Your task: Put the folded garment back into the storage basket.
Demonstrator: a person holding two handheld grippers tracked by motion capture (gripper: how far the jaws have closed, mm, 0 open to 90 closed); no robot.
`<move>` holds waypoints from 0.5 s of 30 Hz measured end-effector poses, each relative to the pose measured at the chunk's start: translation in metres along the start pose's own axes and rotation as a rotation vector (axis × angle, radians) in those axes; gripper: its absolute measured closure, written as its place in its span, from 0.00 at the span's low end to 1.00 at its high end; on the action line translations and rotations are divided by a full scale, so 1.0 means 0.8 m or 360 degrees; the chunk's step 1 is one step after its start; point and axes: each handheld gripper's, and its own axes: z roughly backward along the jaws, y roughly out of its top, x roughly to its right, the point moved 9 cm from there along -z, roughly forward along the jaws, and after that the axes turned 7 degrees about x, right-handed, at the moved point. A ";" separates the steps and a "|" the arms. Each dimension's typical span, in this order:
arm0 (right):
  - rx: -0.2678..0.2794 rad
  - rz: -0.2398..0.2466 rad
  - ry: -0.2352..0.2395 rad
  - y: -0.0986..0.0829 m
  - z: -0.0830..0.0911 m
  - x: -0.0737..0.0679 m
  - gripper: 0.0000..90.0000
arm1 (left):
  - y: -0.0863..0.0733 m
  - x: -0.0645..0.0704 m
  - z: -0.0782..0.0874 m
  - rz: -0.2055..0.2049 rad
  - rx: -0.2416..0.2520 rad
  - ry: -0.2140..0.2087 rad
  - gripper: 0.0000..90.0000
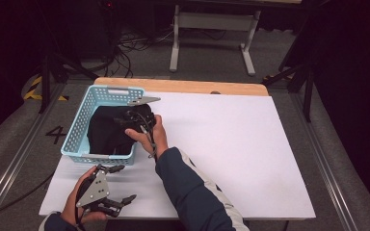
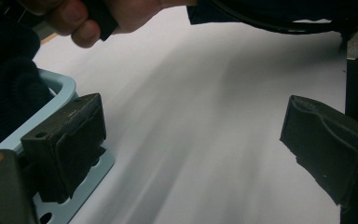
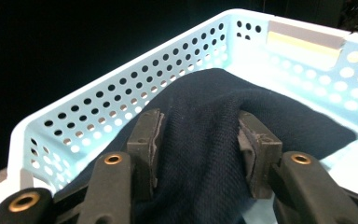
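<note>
Right gripper (image 3: 198,149) clamps dark cloth (image 3: 214,121) inside light-blue basket (image 3: 98,102)
The cloth fold is bunched between its jaws, over the basket interior; left gripper (image 1: 120,185) rests on the white counter (image 1: 231,144) beside the basket, jaws wide apart, holding nothing

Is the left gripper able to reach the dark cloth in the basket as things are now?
Probably yes: the left gripper is open beside the basket, whose top is uncovered, though the right gripper already pinches the dark cloth.
</note>
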 end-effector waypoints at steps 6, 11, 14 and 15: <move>0.0014 0.0052 -0.0018 0.002 0.015 0.002 0.65 | -0.001 0.000 -0.002 -0.0007 -0.0013 0.0005 0.08; 0.0027 0.0072 -0.0019 0.003 0.023 0.002 0.67 | -0.001 0.001 -0.003 -0.0005 -0.0016 -0.0002 0.08; 0.0036 0.0077 -0.0014 0.003 0.027 0.001 0.69 | -0.001 0.001 -0.004 -0.0016 -0.0017 -0.0004 0.08; 0.0041 0.0101 -0.0018 0.003 0.030 0.000 0.69 | -0.001 0.001 -0.004 -0.0017 -0.0016 -0.0004 0.08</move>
